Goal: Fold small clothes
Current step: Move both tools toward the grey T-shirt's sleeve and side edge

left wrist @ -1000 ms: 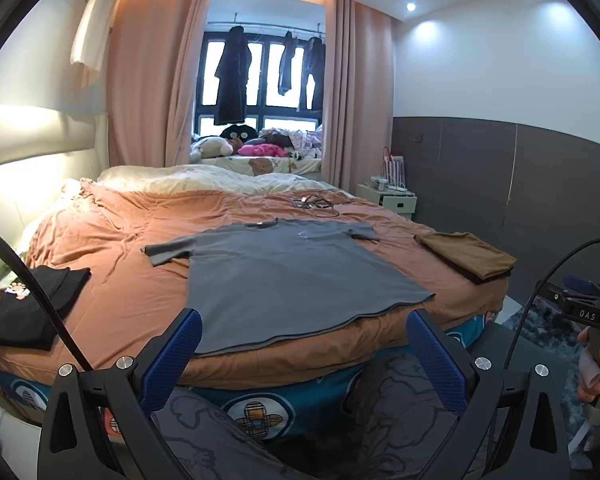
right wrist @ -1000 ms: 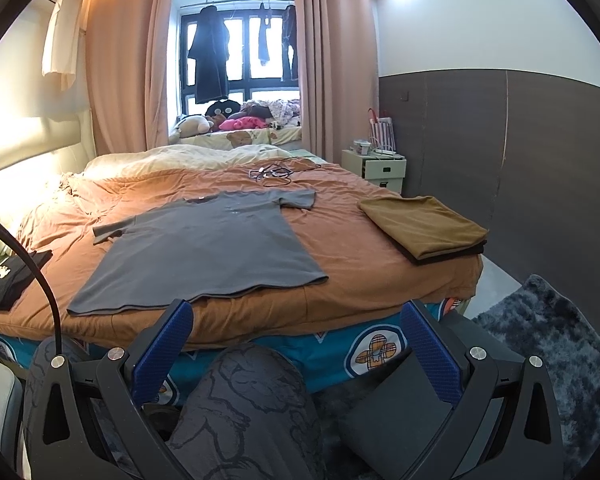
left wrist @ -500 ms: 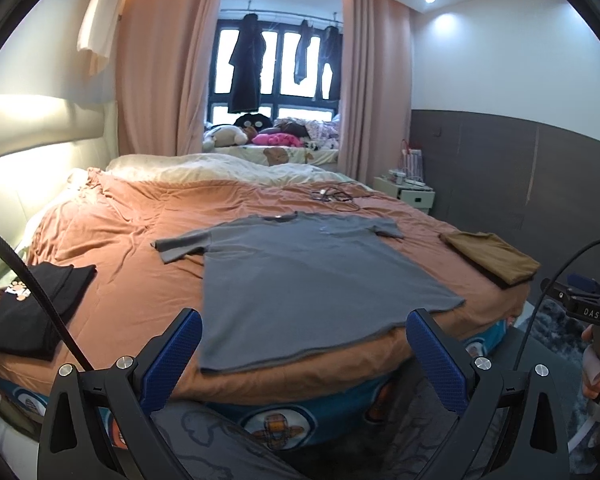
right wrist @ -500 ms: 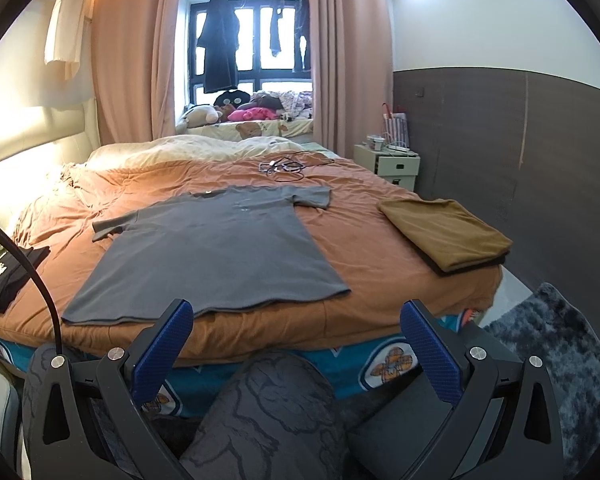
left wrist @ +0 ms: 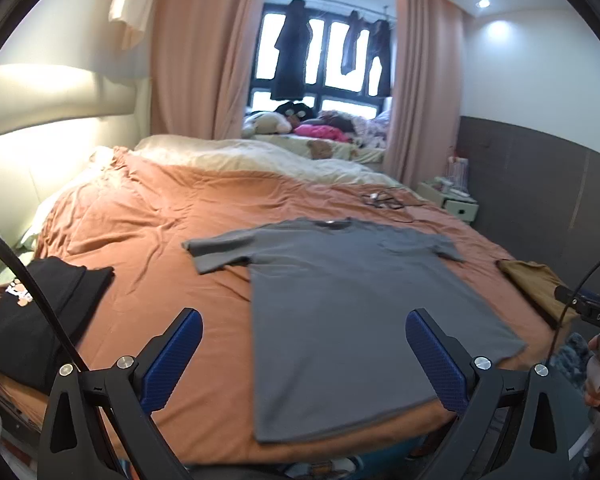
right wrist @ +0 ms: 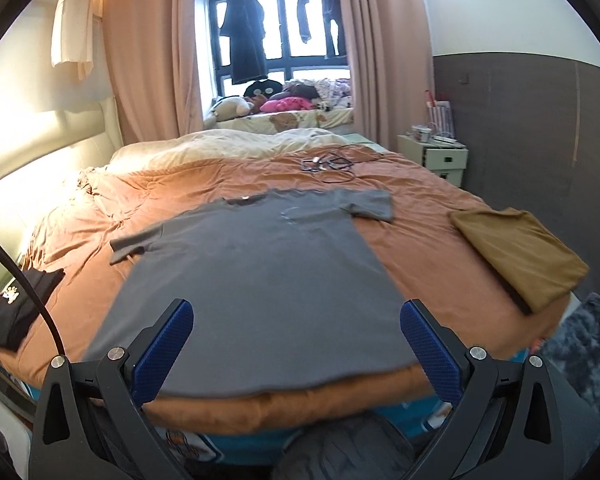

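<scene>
Both the left tongs [left wrist: 304, 356] and right tongs [right wrist: 296, 346] gape wide, holding nothing. The grey T-shirt [right wrist: 256, 280] lies flat on the bed [right wrist: 420, 240] just ahead of both tongs, its hem nearest them.

Both the left tongs [left wrist: 303, 354] and right tongs [right wrist: 296, 346] are spread wide, gripping nothing.

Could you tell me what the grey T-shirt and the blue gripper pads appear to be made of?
Grey T-shirt: probably a soft matte knit such as cotton jersey; it lies limp and flat on the bed cover, without sheen. Blue pads: likely rubber or textured plastic, judging by the fine ribbed pattern; the exact material is unclear.
</scene>
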A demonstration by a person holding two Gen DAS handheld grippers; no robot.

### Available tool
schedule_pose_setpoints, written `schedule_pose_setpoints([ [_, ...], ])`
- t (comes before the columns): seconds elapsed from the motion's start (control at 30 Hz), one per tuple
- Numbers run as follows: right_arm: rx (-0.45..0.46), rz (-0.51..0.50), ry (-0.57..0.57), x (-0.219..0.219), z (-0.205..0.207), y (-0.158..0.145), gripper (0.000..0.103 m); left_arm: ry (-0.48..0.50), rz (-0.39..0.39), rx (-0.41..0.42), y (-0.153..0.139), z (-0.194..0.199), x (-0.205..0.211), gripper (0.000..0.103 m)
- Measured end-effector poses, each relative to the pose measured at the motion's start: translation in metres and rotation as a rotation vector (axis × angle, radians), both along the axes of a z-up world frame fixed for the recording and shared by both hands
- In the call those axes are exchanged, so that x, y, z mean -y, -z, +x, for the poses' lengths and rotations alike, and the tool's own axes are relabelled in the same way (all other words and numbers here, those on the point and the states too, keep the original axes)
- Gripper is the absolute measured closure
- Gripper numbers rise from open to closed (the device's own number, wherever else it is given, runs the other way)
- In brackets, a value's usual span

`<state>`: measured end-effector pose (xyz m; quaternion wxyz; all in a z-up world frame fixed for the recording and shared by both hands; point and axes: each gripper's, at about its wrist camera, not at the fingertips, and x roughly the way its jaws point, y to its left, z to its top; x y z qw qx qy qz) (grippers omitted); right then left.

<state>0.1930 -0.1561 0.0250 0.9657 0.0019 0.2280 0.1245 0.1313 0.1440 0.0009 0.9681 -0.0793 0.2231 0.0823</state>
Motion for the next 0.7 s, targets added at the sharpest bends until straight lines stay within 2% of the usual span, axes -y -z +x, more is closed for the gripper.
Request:
schedule_pose_setpoints([
  [0.3,-0.04,0.016,-0.076,-0.026,0.083,-0.006,0.0,-0.081,-0.027,-0.047,-0.003,0.057,-0.062,0.01],
  [0.5,-0.068,-0.009,-0.139,-0.042,0.137,-0.01,0.0,-0.107,-0.055,-0.083,0.002,0.099,-0.1,0.015],
  [0.7,-0.09,-0.05,-0.188,-0.074,0.202,-0.013,0.001,-0.114,-0.04,-0.129,0.013,0.145,-0.131,0.017],
])
